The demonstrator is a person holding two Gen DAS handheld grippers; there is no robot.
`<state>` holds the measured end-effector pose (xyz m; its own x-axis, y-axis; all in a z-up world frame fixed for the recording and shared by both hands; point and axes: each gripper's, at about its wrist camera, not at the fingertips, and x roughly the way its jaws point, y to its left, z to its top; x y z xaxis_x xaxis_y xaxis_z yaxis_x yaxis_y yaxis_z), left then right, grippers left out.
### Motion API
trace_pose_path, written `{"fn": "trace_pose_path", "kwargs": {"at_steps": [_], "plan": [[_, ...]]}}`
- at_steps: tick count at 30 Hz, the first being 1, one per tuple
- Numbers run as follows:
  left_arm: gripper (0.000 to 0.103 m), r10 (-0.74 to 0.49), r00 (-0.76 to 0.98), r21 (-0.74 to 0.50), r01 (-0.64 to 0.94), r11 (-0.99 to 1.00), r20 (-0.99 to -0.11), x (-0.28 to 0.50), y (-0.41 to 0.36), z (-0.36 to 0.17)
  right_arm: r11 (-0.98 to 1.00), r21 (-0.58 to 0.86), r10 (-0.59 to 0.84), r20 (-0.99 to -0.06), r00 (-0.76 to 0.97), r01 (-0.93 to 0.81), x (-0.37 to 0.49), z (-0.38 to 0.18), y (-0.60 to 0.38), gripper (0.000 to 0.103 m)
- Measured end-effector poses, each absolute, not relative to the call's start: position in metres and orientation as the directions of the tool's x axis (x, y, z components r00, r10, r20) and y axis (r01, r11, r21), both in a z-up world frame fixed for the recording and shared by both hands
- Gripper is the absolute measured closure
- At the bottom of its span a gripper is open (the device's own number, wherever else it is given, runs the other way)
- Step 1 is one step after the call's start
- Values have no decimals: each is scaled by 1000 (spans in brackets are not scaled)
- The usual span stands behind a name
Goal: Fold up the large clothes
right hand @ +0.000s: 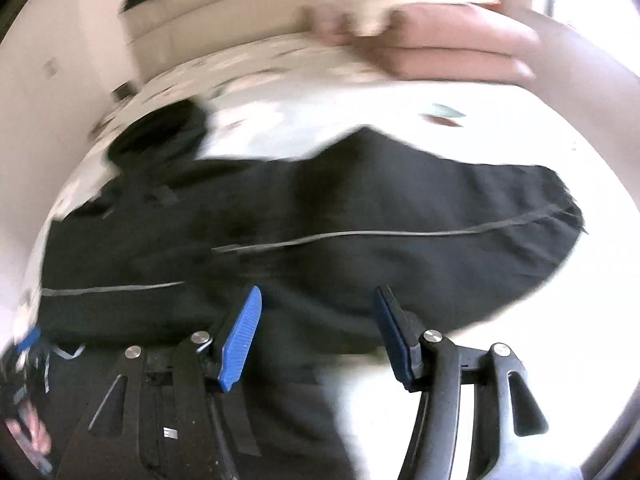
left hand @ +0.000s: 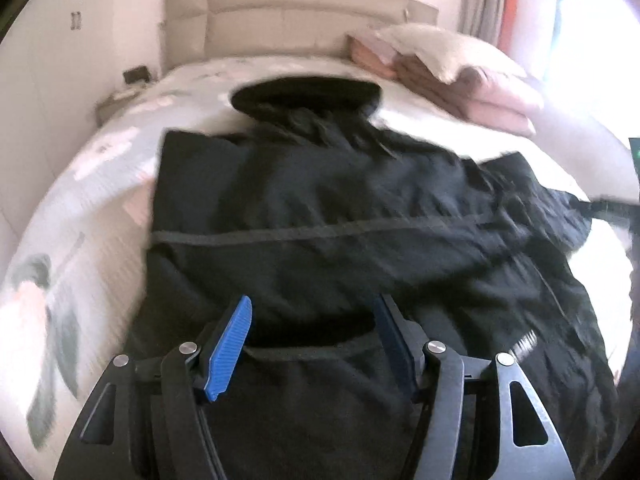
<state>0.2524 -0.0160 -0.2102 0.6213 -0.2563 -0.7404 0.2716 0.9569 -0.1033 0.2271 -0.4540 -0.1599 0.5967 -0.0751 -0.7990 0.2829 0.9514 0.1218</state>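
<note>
- My left gripper (left hand: 314, 344) hangs with its ribbed blue pads (left hand: 230, 350) spread wide, holding nothing, above the black garment (left hand: 340, 208).
- My right gripper (right hand: 318, 336) is likewise spread and empty, over the garment's near edge.
- The garment is matte, crumpled, crossed by a thin grey seam (left hand: 320, 230), and lies flat on the floral bedsheet (left hand: 100, 152).
- Folded pink bedding (left hand: 480, 92) sits by the padded beige headboard (left hand: 300, 16).

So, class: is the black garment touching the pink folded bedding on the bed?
Apart. The right wrist view shows a band of white sheet between the garment and the bedding.
</note>
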Motion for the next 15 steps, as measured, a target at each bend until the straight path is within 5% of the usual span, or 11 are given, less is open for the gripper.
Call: {"fn": "trace_pose_path", "kwargs": {"at_steps": [7,15], "plan": [[38,-282,546,-155,268,951,-789,237,-57,-234,826,221,-126,-824,552,519,194,-186,-621,41],[32,-213,576,-68,262,963,-789,242,-85,-256,673,356,-129,-807,577,648,189,-224,-744,39]]}}
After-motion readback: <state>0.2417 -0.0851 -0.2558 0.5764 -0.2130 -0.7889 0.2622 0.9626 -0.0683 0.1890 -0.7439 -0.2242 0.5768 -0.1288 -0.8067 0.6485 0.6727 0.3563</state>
